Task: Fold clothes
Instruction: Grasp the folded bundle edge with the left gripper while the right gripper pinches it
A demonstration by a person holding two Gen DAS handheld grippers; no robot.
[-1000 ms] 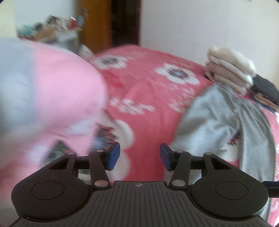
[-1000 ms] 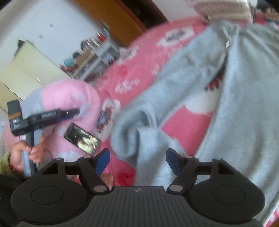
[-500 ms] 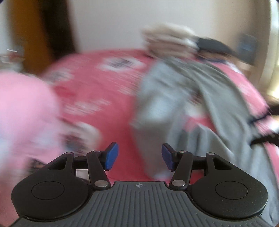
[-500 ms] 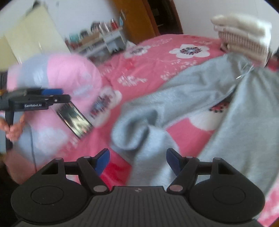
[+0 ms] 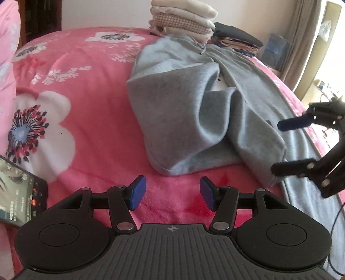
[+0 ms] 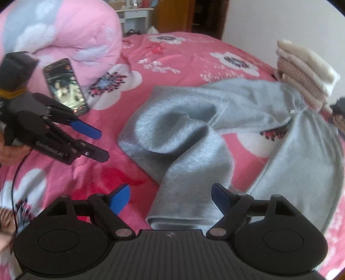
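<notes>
Clothes and a phone spread on a bed

The crumpled sweatpants [image 5: 194, 112] lie on the blanket [image 5: 97, 103]; behind them stands a folded stack [image 5: 183, 19], a phone [image 6: 64, 86] lies to their left, beside the rolled quilt [image 6: 64, 32].

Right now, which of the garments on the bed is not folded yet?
The fleecy grey trousers, sprawled rumpled across the pink floral bedspread. The cream and beige clothes behind them sit in a neat folded stack, as does the dark pile.

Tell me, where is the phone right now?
The phone lies screen up on the pink flowered blanket, at the left of the right wrist view, beside the big pink quilt and just behind the left gripper.
</notes>
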